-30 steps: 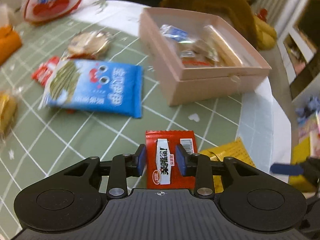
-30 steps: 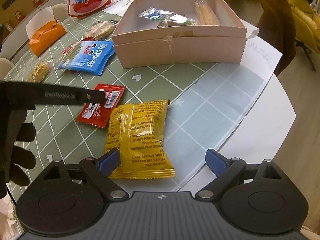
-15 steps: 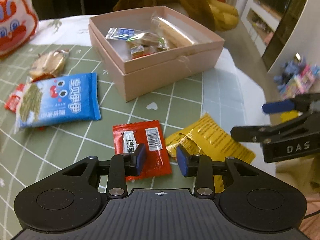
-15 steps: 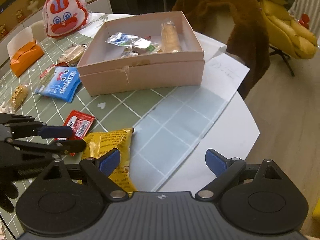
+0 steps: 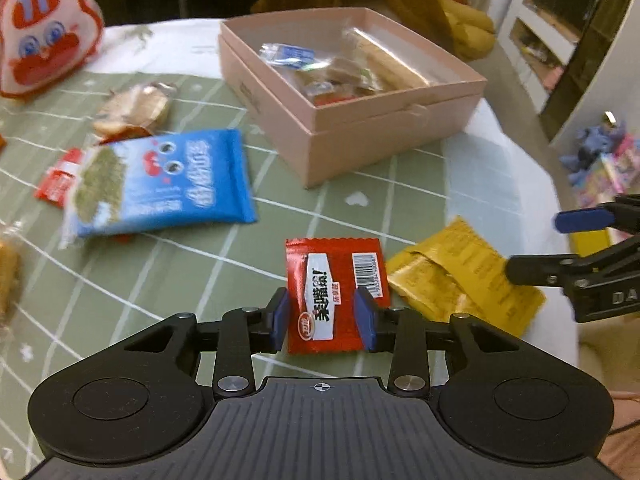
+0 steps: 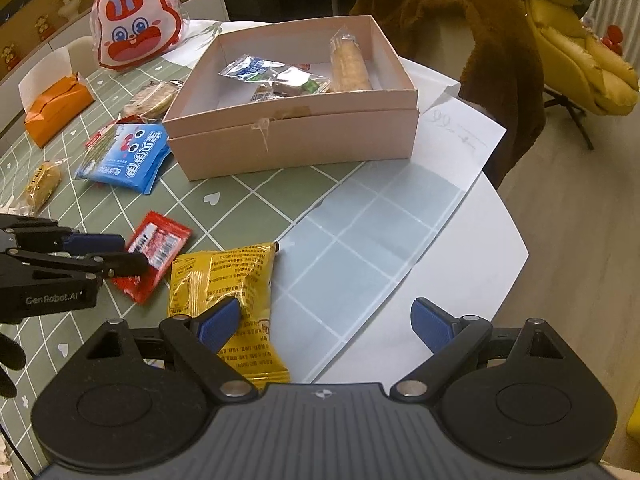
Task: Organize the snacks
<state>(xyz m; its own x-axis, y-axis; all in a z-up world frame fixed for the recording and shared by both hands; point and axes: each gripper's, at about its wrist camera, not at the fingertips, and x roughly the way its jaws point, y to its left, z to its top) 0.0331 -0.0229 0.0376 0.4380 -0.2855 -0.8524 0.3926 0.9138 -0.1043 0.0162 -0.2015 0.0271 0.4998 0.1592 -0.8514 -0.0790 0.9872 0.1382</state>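
The red snack packet (image 5: pixel 335 294) lies flat on the counter (image 6: pixel 248 200), near its front edge, with its near end between the two blue pads of the left tool (image 5: pixel 323 318). That tool's jaws have just been opening a little and stand released, a pad on each side of the packet without pressing it. Just to the right lies the yellow snack bag (image 6: pixel 230 300), one corner close to the red packet. The right tool (image 6: pixel 326 326) is spread wide and grasps nothing; its left pad hangs over the yellow bag (whether it touches is unclear), its right pad over bare counter. Toward the far edge sits the open pink box (image 6: pixel 296 140), holding a clear-wrapped biscuit roll (image 6: pixel 349 66) and several small wrapped sweets (image 6: pixel 272 76). A blue snack pack (image 5: pixel 160 184) lies left of the box.
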